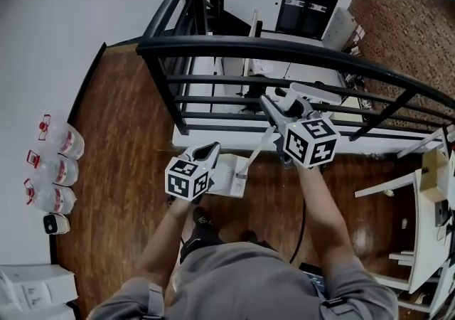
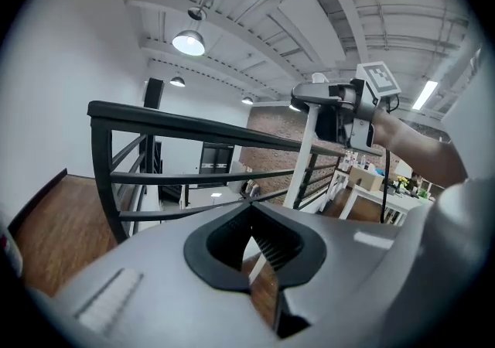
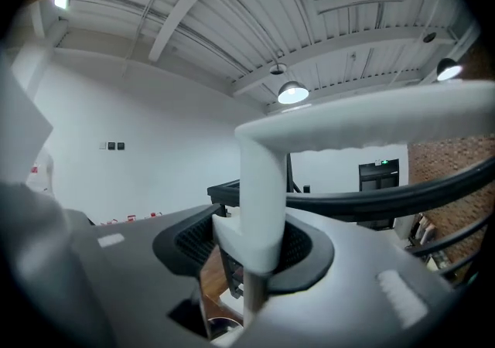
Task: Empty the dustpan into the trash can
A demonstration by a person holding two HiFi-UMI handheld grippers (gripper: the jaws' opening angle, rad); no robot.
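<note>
A white long-handled dustpan (image 1: 229,175) hangs just above the wooden floor, its pole slanting up to a T-shaped grip (image 1: 315,91). My right gripper (image 1: 279,108) is shut on that pole just below the grip, and the white handle (image 3: 261,184) fills the space between its jaws in the right gripper view. My left gripper (image 1: 211,148) floats just left of the pan, shut, with nothing between its jaws (image 2: 251,219). From the left gripper view the right gripper (image 2: 340,118) and the pole (image 2: 303,165) show ahead. No trash can is in sight.
A black metal railing (image 1: 284,50) runs right in front of both grippers, with a lower level beyond it. Several water jugs (image 1: 60,142) and white boxes (image 1: 39,284) line the left wall. White tables (image 1: 434,190) stand at the right. A black cable (image 1: 304,222) hangs by the right arm.
</note>
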